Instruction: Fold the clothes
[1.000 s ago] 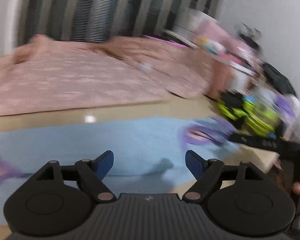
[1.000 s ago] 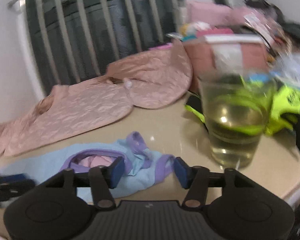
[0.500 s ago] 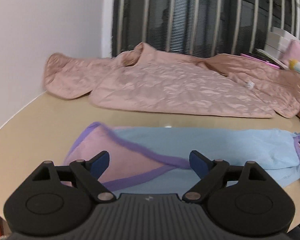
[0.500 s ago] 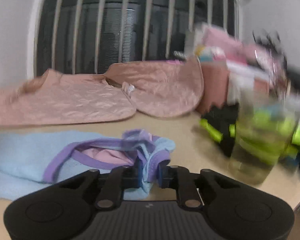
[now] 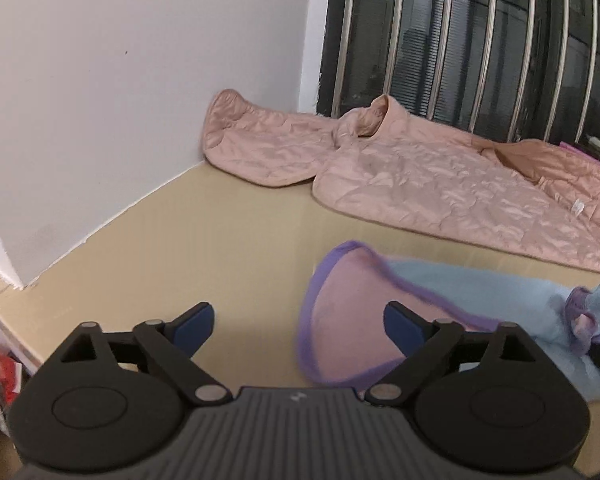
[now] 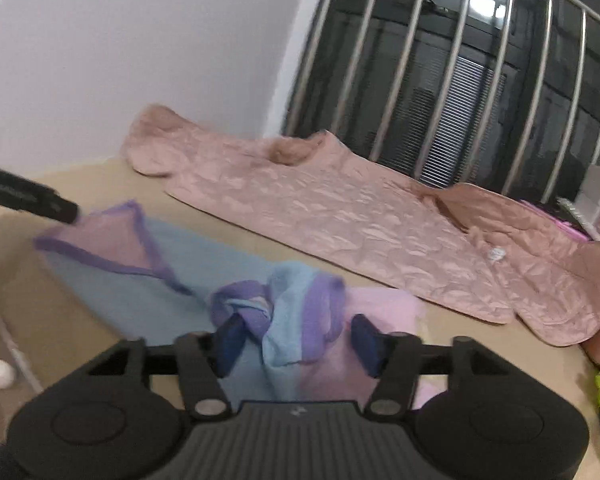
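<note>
Your right tongs (image 6: 296, 340) have just let go of the blue garment's (image 6: 148, 280) bunched end, both tongs (image 5: 298, 330) now open, so regrip.

You are getting soft, even indoor light; fisheye bending is curving the window bars (image 6: 456, 92) and darkening the corners. Motion blur is smearing your right view, especially the blue garment (image 6: 180, 280).
</note>
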Tool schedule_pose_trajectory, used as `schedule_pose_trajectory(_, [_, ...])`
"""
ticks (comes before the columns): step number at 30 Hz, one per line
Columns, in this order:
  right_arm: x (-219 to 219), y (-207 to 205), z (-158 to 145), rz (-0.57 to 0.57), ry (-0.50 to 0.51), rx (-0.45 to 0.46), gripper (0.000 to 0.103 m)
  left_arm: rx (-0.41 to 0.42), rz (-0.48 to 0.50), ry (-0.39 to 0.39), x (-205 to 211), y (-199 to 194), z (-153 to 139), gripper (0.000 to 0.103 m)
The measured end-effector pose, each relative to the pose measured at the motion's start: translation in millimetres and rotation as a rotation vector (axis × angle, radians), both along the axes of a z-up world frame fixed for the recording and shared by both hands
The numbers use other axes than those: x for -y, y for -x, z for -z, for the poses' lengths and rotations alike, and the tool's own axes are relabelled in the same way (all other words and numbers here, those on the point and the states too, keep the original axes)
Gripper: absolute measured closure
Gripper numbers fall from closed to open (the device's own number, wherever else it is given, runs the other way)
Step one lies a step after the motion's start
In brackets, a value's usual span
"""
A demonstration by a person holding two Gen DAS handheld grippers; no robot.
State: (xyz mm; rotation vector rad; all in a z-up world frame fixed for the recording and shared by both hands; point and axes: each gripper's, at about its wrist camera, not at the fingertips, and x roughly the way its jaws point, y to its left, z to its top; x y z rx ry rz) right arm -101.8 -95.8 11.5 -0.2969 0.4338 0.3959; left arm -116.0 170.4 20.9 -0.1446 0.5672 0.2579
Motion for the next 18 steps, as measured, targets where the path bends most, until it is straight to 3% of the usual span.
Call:
schedule_pose_trajectory(6, [54,17,-42,-0.058,-0.248,-0.019,0.031,-0.002,0.017,0.019,6,-1,0,0.007])
schedule_pose_trajectory(10, [82,-27,-33,0.100,-0.270,-0.092,0.032,-0.003,0.048,-0.002,17,-4,2,0.004])
schedule_pose_trajectory(12, [89,-56,-17,0.135,-0.292,-0.212,0.039,-0.013,0.045,-0.009,19,-6,4,0.004])
schedule_pose_trajectory(14, [93,-73,-4,0.120,-0.354,-0.307,0.060,-0.021,0.039,-0.004,18,-6,7,0.004])
schedule_pose_trajectory(15, [96,-79,1,0.118,-0.385,-0.341,0.065,-0.026,0.034,-0.006,18,-6,8,0.004])
schedule_pose_trajectory(17, [96,-78,4,0.138,-0.404,-0.331,0.083,-0.036,0.020,-0.014,17,-5,10,0.004])
schedule_pose_trajectory(18, [96,-74,5,0.166,-0.390,-0.319,0.083,-0.044,0.012,-0.019,16,-5,11,0.004])
